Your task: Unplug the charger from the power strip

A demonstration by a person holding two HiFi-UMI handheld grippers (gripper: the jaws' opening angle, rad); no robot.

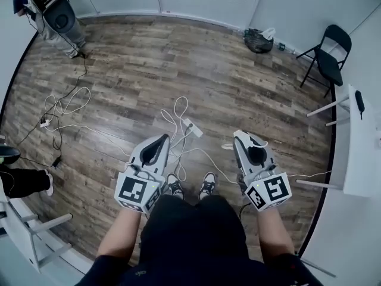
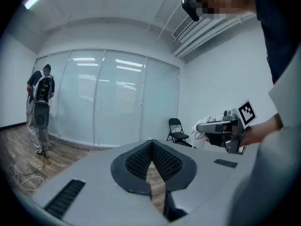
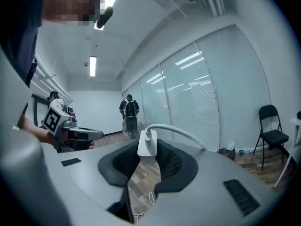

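Note:
My right gripper [image 3: 146, 149] is shut on a white charger [image 3: 146, 142], which stands upright between the pads. The charger's white cable [image 3: 181, 132] arcs off to the right. My left gripper [image 2: 151, 144] is shut at its tips, with nothing in it. In the head view both grippers, left [image 1: 161, 142] and right [image 1: 240, 137], are held high in front of me, well above the wooden floor. The white power strip [image 1: 190, 127] lies on the floor between them, with white cable [image 1: 178, 109] looped around it.
A black folding chair [image 1: 330, 55] and a white table [image 1: 360, 154] stand at the right. A dark bag [image 1: 258, 40] sits by the far wall. Another person [image 1: 56, 14] stands at far left near loose cables [image 1: 59, 109]. A seated person's leg [image 1: 24, 180] shows at the left edge.

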